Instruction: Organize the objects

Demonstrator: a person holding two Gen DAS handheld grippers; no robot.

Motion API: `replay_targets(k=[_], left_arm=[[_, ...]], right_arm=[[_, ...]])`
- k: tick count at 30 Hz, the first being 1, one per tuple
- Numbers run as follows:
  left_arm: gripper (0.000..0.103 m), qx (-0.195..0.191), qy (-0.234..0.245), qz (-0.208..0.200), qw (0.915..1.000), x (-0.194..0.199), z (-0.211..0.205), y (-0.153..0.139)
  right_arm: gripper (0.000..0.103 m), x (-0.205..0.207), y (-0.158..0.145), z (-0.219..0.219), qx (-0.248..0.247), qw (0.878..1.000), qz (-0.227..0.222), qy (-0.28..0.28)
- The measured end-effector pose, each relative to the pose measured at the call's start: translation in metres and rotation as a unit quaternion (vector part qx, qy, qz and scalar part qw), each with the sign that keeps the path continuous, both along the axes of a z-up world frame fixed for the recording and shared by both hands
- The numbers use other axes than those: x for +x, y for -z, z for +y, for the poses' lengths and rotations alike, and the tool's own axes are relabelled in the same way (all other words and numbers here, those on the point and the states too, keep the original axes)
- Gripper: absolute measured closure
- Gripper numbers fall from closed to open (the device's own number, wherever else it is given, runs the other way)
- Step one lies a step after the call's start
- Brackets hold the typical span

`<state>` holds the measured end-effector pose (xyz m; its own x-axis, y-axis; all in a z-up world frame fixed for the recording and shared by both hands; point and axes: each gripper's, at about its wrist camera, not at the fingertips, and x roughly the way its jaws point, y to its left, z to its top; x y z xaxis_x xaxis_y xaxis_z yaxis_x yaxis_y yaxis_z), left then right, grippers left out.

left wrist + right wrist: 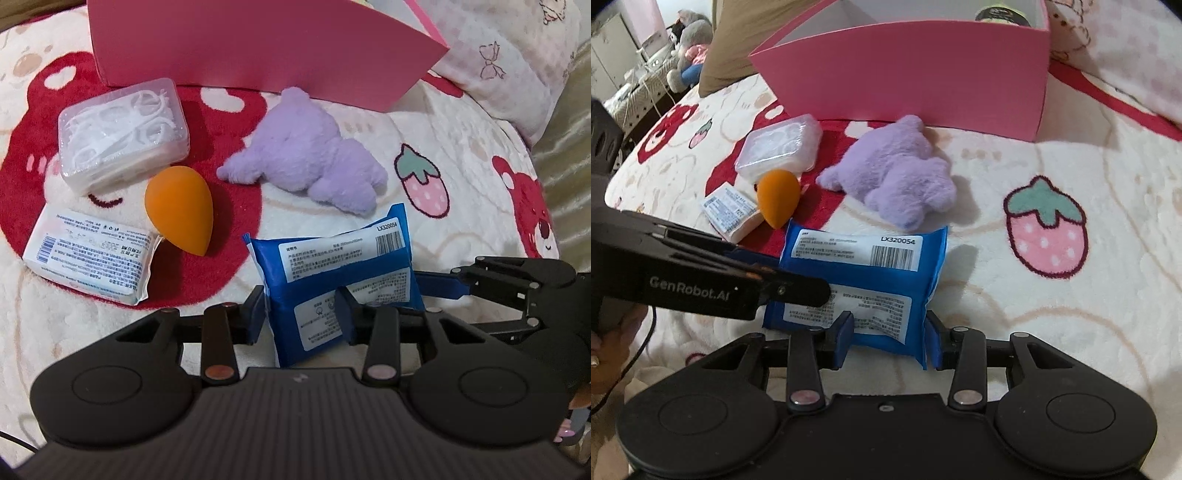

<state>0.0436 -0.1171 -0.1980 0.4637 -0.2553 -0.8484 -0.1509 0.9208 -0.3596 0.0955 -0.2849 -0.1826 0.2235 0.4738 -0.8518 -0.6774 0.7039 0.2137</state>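
A blue wipes pack (340, 258) (864, 266) with white labels is tilted up off the blanket, bent between both grippers. My left gripper (301, 314) is shut on its near end, with a pad against each side. In the right wrist view, the left gripper (798, 284) comes in from the left onto the pack's left end. My right gripper (888, 338) holds the pack's right end between its blue fingers, which touch it on both sides. In the left wrist view, the right gripper (436, 288) comes in from the right. Behind stands an open pink box (258, 44) (923, 81).
On the printed fleece blanket (1071, 332) lie a purple plush toy (314, 155) (897, 177), an orange teardrop sponge (177, 210) (777, 199), a clear box of floss picks (122, 129) (779, 147) and a white tissue pack (88, 254) (729, 210). A pillow (517, 74) lies at the right.
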Motion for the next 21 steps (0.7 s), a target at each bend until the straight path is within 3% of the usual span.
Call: replay_targets(k=[14, 21], left_arm=[[0.064, 0.005, 0.004, -0.025, 0.9997, -0.013, -0.001, -0.027], [0.064, -0.016, 0.001, -0.041, 0.999, -0.02, 0.007, -0.045]], right_arm=[[0.049, -0.015, -0.025, 0.006, -0.014, 0.999, -0.024, -0.025], [0.043, -0.022, -0.046, 0.009, -0.015, 0.998, -0.055, -0.036]])
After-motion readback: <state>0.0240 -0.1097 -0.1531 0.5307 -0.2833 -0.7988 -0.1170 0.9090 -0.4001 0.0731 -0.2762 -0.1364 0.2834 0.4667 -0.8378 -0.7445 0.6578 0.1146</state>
